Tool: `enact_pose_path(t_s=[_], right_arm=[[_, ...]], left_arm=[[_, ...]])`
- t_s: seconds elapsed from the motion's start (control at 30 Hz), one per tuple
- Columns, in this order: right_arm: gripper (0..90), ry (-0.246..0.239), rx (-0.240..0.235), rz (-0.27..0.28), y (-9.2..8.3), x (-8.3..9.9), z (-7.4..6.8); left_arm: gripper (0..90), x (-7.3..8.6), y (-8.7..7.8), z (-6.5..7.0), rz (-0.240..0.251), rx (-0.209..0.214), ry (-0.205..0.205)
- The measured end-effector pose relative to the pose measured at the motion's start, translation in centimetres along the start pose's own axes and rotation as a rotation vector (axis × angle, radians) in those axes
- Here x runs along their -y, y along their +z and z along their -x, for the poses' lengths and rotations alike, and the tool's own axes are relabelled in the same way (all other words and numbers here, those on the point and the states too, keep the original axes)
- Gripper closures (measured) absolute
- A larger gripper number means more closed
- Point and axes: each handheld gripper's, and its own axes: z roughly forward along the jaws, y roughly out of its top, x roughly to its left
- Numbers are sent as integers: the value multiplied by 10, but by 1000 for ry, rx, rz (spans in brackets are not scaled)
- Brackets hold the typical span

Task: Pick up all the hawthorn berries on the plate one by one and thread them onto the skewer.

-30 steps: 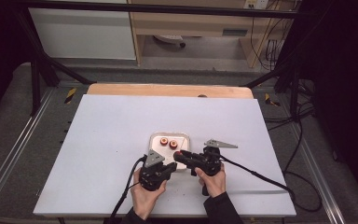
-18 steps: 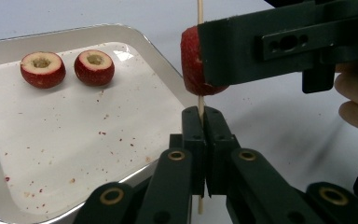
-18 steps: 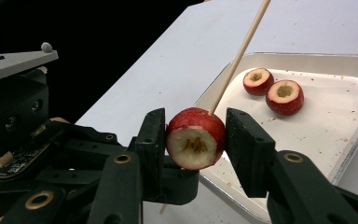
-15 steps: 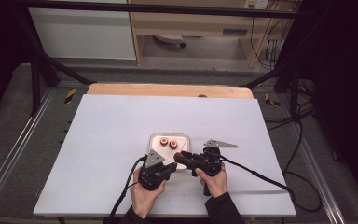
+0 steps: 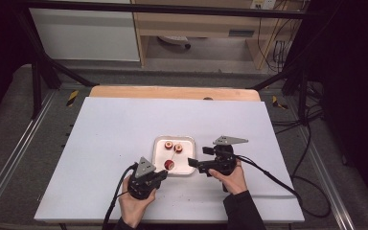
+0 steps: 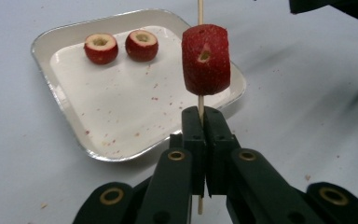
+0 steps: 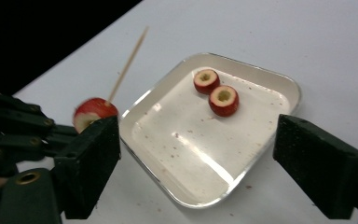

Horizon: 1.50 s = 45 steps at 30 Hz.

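High view: left gripper (image 5: 160, 176) clamped on skewer (image 5: 174, 156) bearing fruit piece (image 5: 169, 165) at tray (image 5: 188, 140) edge; right gripper (image 5: 192, 163) beside, jaws just opened wide, nothing between.

Left gripper view: skewer (image 6: 199, 100) pinched upright, fruit piece (image 6: 205, 59) threaded above the tray (image 6: 65, 100).

Right gripper view: jaws wide, tray (image 7: 279, 79) between.

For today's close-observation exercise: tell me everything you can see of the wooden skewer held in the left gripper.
The skewer is a thin, pale, straight wooden stick. The left gripper is shut on its lower part, and a short end shows below the jaws. It stands roughly upright, leaning a little, beside the tray's near edge. One red cored fruit piece is threaded on it just above the jaws. Its bare upper length rises beyond the fruit to a point.
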Motion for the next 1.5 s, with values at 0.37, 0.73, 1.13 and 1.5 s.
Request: enact_pose_path(t_s=[0.37, 0.73, 1.13, 1.5], right_arm=[[65, -128, 65, -183, 8, -13, 5], [58, -204, 114, -306, 30, -38, 0], [91, -257, 129, -404, 64, -56, -4], [171, -309, 100, -469, 88, -66, 1]], left_arm=[[884, 12, -12, -10, -9, -19, 17], [884, 18, -20, -19, 0, -25, 10], [884, 22, -23, -25, 1, -27, -2], [884, 22, -23, -27, -8, -23, 7]])
